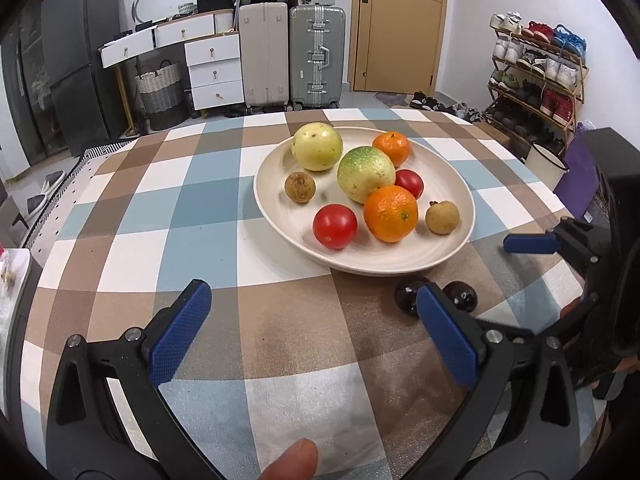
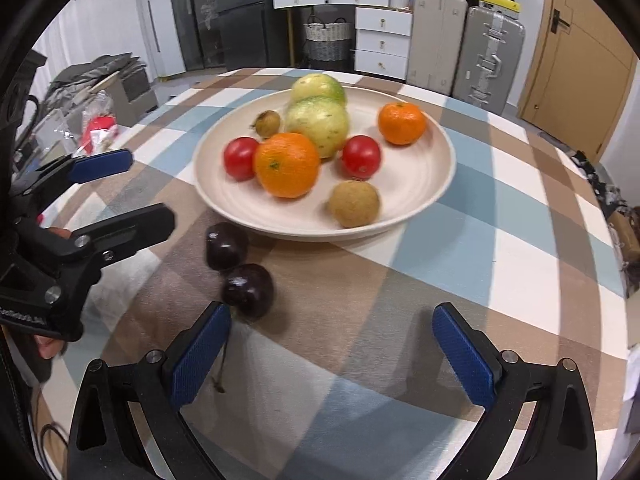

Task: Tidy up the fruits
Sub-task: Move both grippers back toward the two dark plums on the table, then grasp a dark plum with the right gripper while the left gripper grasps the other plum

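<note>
While both claws, left claw (image 1: 316, 316) and right claw (image 2: 332, 340), gape wide and empty above the checkered worktop (image 2: 500, 240), two dark cherries (image 2: 240, 268) lie just before the plate (image 2: 420, 184) of mixed fruit.

Pretty even, bright indoor light, probably from overhead, with soft shadows under the plate (image 1: 436, 262). Right wrist view is a bit motion-blurred. Heavy fisheye bending and dark vignette at the corners.

Left hand-held gripper's (image 1: 314, 308) blue pad (image 1: 448, 334) partly hid a dark glossy cherry (image 1: 406, 296), fruit on the cream round plate (image 2: 420, 184) motion-blurred.
</note>
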`<state>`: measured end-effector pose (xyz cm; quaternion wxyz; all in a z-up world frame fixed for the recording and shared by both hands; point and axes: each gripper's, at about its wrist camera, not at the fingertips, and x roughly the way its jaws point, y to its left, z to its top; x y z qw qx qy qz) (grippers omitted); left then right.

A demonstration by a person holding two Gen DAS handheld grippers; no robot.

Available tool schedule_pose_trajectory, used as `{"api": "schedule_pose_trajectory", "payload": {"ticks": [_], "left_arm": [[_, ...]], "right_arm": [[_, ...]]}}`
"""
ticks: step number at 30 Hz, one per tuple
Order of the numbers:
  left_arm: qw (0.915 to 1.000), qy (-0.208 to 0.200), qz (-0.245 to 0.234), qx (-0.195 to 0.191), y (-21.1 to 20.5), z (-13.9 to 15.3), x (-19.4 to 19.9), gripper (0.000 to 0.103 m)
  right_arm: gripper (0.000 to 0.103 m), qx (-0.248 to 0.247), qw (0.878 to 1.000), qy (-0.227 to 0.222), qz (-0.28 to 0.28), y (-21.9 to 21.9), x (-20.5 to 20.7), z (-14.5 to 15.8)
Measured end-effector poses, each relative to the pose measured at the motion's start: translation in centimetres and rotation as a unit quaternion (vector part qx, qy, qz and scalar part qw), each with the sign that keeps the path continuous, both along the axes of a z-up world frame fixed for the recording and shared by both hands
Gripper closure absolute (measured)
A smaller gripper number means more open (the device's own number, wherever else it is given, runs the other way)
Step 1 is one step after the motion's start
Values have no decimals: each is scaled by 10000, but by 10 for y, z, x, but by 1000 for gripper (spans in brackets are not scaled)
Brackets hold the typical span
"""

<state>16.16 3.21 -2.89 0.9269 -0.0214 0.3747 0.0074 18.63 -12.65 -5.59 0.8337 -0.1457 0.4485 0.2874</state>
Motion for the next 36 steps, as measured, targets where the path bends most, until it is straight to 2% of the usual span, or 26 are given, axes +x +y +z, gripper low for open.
{"api": "schedule_pose_trajectory", "payload": {"ticks": [5, 9, 13, 17, 20, 23, 29, 31, 36], "left_arm": [[9998, -73, -144, -127, -3, 1, -2, 1], [9998, -138, -118, -52, -6, 2, -3, 1], [9994, 51, -311, -143, -9, 0, -3, 1], [9993, 119, -355, 2, -14, -1, -3, 1], [9991, 128, -402, -26, -13, 0, -3, 1], [9988, 135, -463, -121, -12, -1, -3, 1], [9980, -49, -629, 56, -19, 1, -9, 1], [9977, -67, -674, 74, -21, 2, -11, 2], [9975, -65, -695, 61, -22, 2, -13, 2]], "right_arm": [[1, -15, 9999, -21, -109, -10, 6, 0], [1, 20, 9997, -2, -242, -18, 11, 1], [1, 121, 9998, 30, -135, -17, 10, 3], [1, 130, 9998, 11, 142, -6, 2, 4], [3, 114, 9994, -8, 319, 2, -3, 5], [20, 85, 9988, 4, 482, 9, -8, 4], [32, 99, 9974, -57, 714, 17, -14, 5], [46, 137, 9965, -94, 824, 17, -17, 7], [68, 185, 9949, -123, 982, 19, -23, 9]]}}
